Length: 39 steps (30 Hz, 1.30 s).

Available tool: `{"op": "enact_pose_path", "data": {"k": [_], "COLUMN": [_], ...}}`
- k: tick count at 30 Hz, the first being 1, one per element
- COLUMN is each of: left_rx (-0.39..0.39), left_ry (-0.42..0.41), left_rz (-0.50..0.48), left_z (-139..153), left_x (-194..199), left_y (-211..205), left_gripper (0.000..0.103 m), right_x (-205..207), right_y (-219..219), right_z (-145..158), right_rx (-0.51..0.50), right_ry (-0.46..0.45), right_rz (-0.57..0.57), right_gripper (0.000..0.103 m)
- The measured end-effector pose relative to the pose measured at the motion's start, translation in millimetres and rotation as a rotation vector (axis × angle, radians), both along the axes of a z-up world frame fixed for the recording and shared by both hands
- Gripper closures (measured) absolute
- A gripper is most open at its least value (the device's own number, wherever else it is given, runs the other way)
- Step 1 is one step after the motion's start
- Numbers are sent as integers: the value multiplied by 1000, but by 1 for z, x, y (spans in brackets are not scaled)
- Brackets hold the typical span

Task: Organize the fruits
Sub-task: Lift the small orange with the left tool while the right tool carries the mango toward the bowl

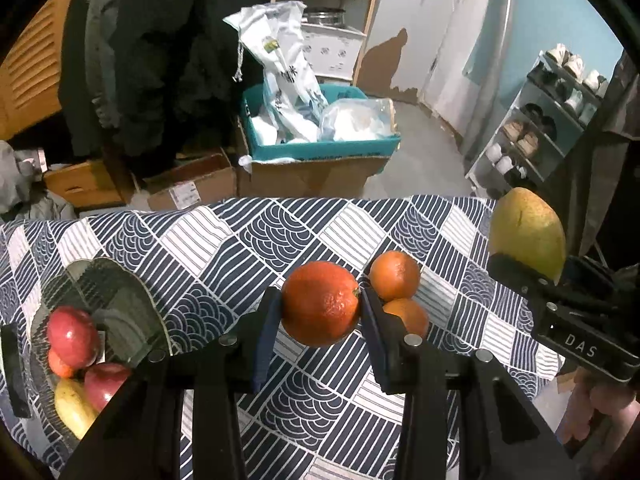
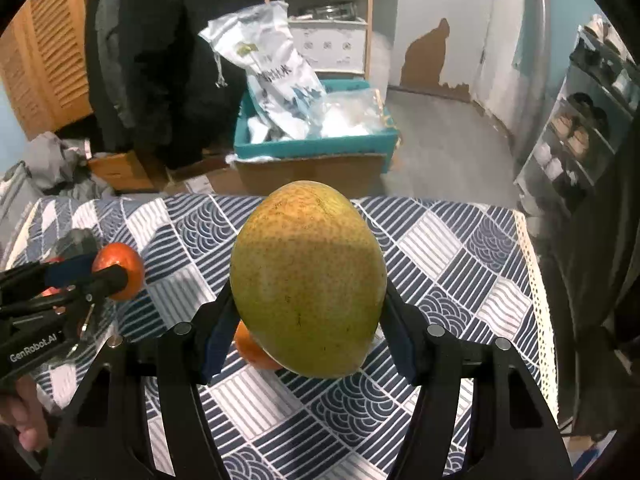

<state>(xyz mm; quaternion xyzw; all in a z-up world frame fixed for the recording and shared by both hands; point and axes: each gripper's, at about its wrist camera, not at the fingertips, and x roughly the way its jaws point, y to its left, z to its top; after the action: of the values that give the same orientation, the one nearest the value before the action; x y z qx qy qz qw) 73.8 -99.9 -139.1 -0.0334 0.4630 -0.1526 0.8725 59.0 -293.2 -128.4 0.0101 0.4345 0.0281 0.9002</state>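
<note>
Fruit in both grippers, lifted off counter (image 1: 248, 240) w/ patterned cloth. Left gripper (image 1: 320, 312) fingers clamp orange (image 1: 320, 304); right gripper (image 2: 308, 320) fingers clamp mango (image 2: 308, 276). Probably bound for glass bowl (image 1: 120, 292) w/ apples; two oranges (image 1: 394, 276) remain.

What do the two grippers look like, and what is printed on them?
Both are black, each with two fingers carrying dark blue pads. The left gripper reads "GenRobot.AI" in white on its body, the right gripper "DAS". Round silver pins sit on their frames. Bare hands hold them; no cables show.
</note>
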Motion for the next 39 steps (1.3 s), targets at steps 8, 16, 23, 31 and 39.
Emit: {"op": "enact_pose_path", "data": {"k": [8, 16, 23, 31, 39], "left_rx": [-19, -24, -31, -32, -35], "left_ry": [-35, -81, -118, -143, -143], "left_rz": [23, 32, 36, 59, 112], "left_z": [22, 44, 58, 65, 62], "left_x": [-13, -27, -37, -39, -39], "left_y": [17, 30, 40, 58, 87], "left_gripper": [62, 62, 62, 62, 62], "right_x": [-10, -20, -24, -23, -11], "right_y": [14, 32, 51, 73, 101], "right_z": [24, 43, 55, 63, 61], "right_rx": [20, 30, 35, 39, 63], "right_ry": [-49, -94, -120, -134, -115], "right_rz": [36, 75, 111, 153, 193], "right_gripper": [38, 38, 38, 37, 37]}}
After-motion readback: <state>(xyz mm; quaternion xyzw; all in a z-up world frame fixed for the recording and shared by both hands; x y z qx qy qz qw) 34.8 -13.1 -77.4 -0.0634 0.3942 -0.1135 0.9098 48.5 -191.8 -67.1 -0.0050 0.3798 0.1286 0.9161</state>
